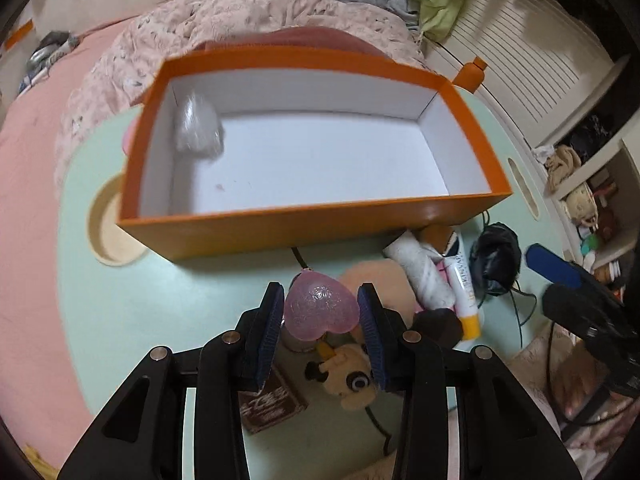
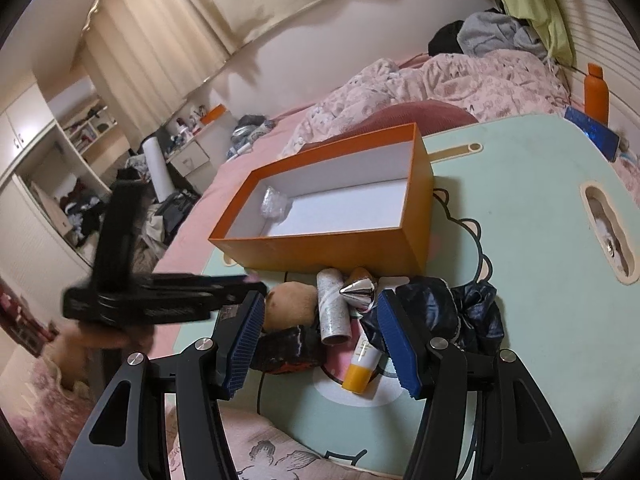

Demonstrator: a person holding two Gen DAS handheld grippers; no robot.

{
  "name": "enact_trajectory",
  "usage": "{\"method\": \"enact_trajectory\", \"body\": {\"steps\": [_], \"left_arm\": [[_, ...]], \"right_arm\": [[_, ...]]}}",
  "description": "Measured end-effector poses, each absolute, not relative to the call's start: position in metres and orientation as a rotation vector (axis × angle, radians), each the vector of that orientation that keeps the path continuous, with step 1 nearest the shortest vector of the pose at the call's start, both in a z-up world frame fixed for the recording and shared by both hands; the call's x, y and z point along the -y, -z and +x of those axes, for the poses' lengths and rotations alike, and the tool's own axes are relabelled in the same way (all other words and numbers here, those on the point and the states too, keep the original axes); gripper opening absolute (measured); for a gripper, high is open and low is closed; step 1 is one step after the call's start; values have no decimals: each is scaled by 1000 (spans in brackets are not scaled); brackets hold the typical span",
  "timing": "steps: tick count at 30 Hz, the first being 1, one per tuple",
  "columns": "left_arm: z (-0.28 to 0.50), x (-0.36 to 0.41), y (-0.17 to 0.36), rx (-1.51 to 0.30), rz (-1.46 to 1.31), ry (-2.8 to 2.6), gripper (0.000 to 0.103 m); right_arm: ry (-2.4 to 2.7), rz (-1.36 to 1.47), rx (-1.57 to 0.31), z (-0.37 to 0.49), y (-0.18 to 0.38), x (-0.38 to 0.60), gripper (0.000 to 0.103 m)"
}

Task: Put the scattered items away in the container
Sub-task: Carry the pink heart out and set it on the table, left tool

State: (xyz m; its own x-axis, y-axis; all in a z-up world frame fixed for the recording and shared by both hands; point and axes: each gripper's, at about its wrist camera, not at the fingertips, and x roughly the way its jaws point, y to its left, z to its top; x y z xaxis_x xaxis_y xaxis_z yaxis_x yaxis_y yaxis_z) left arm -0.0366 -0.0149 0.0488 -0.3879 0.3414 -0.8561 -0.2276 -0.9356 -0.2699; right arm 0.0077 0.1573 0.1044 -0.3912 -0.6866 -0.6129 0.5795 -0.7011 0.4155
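Observation:
My left gripper [image 1: 322, 312] is shut on a pink translucent heart [image 1: 320, 312] and holds it above the table, just in front of the orange box [image 1: 280, 232]. The box has a white inside and holds a crinkled clear plastic bundle [image 1: 199, 128] in its far left corner. My right gripper [image 2: 320, 344] is open and empty above a pile of items: a white tube with a yellow cap [image 2: 362, 364], a grey cardboard roll [image 2: 334, 306], a silver cone [image 2: 358, 292], a black bag [image 2: 440, 316] and a dark packet [image 2: 288, 350]. The left gripper shows blurred at the left of the right wrist view [image 2: 160, 296].
A pale green table [image 2: 520, 220] carries everything. A plush toy [image 1: 352, 376] and a brown box [image 1: 268, 404] lie under my left gripper. A bed with a pink quilt [image 2: 440, 80] lies behind. An orange bottle [image 2: 596, 92] and a blue phone [image 2: 592, 136] stand at the far right.

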Motion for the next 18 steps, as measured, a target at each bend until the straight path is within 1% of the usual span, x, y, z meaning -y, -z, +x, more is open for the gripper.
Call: {"method": "enact_trajectory", "body": {"steps": [2, 4, 6, 8, 11, 14, 18], "left_arm": [[-31, 16, -50, 188, -1428, -2420, 40], [-25, 19, -51, 236, -1370, -2466, 47], [-15, 26, -53, 337, -1284, -2500, 59], [-2, 31, -55, 393, -1213, -2562, 63], [20, 33, -54, 388, -1113, -2695, 64], [43, 33, -47, 426, -1012, -2803, 71], [59, 39, -40, 499, -938, -2910, 71]], "right_arm": [[2124, 1007, 144, 7, -110, -153, 59], [2120, 992, 121, 3, -119, -144, 59], [2115, 984, 83, -4, -130, -130, 59], [2102, 995, 57, -15, -139, -111, 59], [2054, 1071, 20, -41, -149, -72, 59], [1987, 1203, -10, -74, -146, -25, 59], [1912, 1339, -47, -110, -124, 30, 59]]}}
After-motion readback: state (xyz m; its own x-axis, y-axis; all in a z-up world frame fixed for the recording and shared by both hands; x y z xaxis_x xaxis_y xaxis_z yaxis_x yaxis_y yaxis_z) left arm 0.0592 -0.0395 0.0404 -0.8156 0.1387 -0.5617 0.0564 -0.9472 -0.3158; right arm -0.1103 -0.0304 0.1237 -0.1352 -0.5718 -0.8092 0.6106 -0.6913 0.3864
